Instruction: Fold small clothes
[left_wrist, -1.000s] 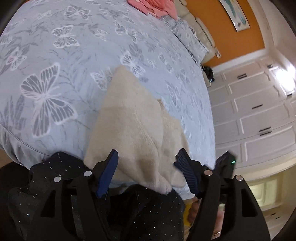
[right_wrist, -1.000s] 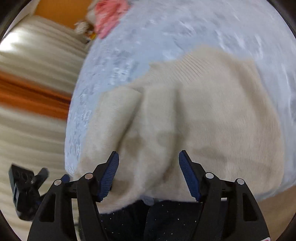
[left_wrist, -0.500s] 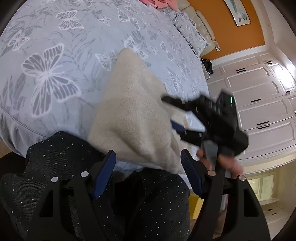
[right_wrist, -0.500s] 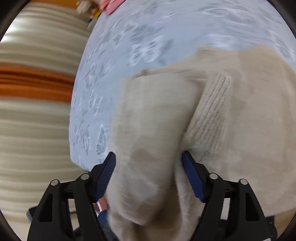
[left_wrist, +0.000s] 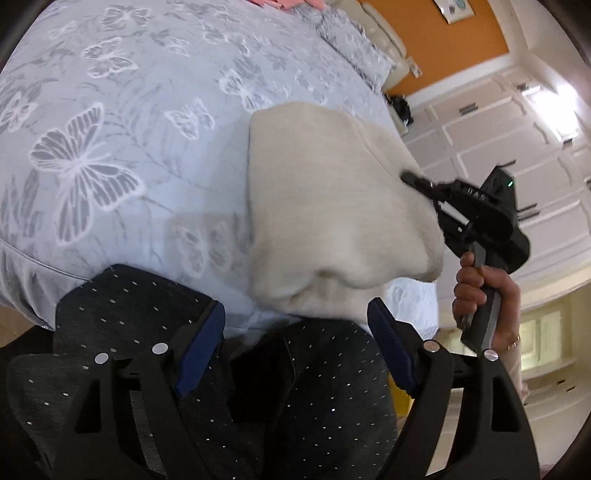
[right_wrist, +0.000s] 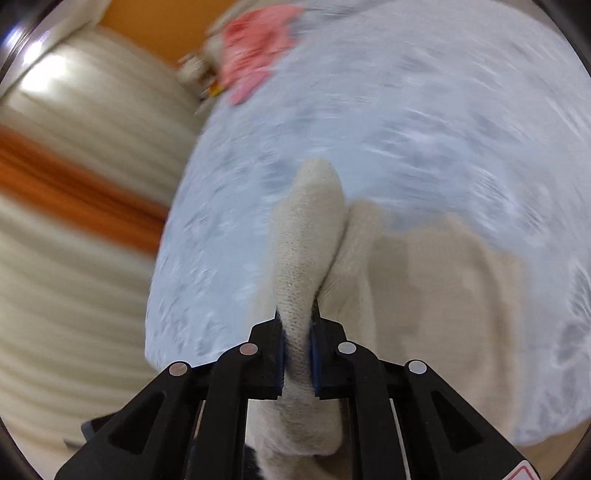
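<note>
text: none legible | right tongs (right_wrist: 297, 345) body — red warning-triangle sticker, corner only

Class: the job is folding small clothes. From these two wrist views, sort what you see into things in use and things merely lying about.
In use:
cream sweater
right gripper, shut on a fold of the sweater
left gripper, open, holding nothing
bed cover, the folding surface

Lying about:
pink clothes at the far end of the bed
pillow
framed picture
</note>
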